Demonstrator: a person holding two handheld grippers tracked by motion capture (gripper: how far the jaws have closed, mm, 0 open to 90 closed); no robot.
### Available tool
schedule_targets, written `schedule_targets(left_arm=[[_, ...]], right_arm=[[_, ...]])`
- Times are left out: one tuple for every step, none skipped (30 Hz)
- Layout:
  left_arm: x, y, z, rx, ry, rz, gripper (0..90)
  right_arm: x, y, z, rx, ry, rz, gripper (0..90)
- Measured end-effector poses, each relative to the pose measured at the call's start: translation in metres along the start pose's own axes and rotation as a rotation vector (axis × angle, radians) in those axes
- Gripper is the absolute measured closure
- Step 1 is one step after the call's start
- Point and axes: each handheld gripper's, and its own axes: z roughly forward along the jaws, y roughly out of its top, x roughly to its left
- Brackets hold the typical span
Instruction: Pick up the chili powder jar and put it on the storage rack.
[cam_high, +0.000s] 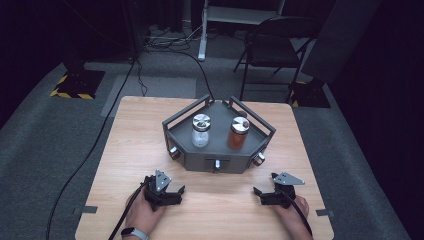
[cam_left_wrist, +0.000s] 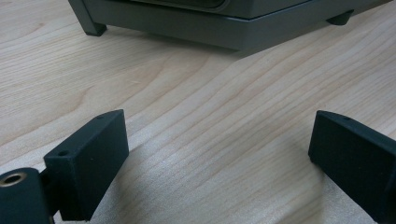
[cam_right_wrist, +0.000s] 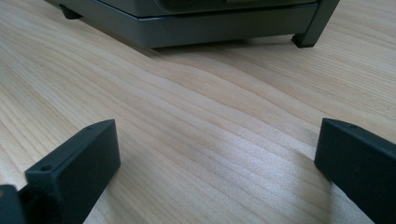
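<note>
Two jars are kept upright on a grey railed tray (cam_high: 218, 150) at the middle of the table (cam_high: 120, 145): a clear jar (cam_high: 201, 131) toward the tray's left and an amber jar (cam_high: 238, 133) toward its right, apart from each other, the rails probably there to stop them sliding off. The left gripper (cam_high: 165, 192) and right gripper (cam_high: 270, 196) are rested low on the wood just in front of the tray, jaws held wide apart with nothing between them, seemingly readied for a reach toward the jars.

Two jars (cam_high: 201, 131) (cam_high: 238, 133), one rack (cam_high: 218, 161), two grippers (cam_high: 165, 192) (cam_high: 272, 196).
</note>
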Motion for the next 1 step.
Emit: schedule_targets(left_arm=[[0.0001, 0.0001, 0.0000, 0.000, 0.000, 0.002, 4.8]], right_arm=[[0.0000, 0.0000, 0.0000, 0.000, 0.000, 0.000, 0.3]])
